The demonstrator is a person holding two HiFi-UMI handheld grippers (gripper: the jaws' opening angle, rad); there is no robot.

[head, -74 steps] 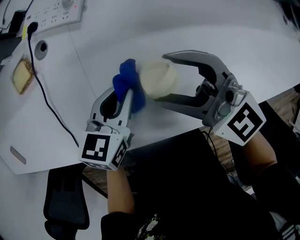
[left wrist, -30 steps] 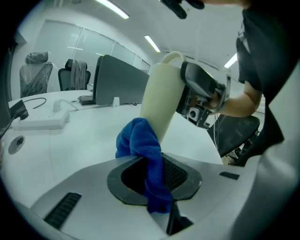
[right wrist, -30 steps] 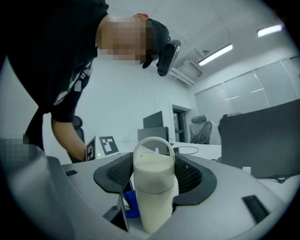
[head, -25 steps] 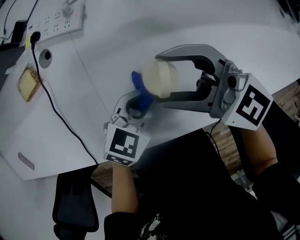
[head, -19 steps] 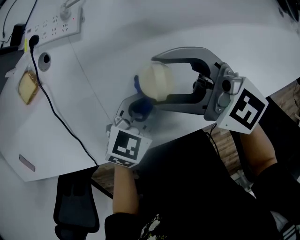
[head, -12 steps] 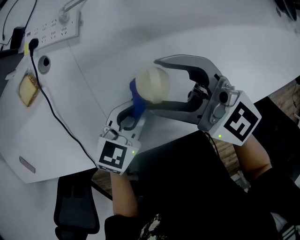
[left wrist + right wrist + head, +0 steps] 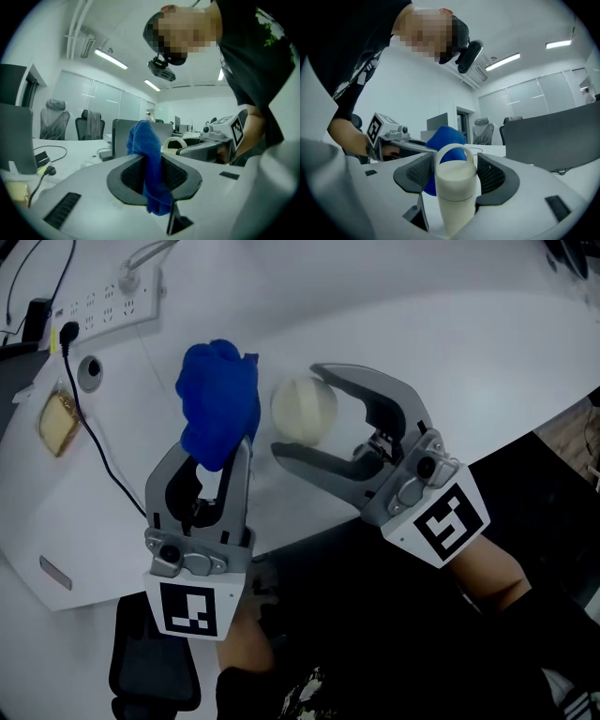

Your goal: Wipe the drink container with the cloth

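"Where's the bottle [image 7: 304,411]?"
"Clamped upright in my right gripper [image 7: 300,411], over the table [image 7: 422,324]. Lid on, so I can't see inside."
"And the cloth [image 7: 217,413]?"
"My left gripper [image 7: 217,442] pinches it, bunched just beside the bottle."

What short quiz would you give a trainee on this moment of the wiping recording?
1. What does the left gripper clamp? A) a cable B) a cloth C) nothing
2. True or false: the bottle stands upright between the jaws of the right gripper.
3. Fill in: in the head view, the cloth is to the ____ of the bottle.
Key: 1 B; 2 true; 3 left.
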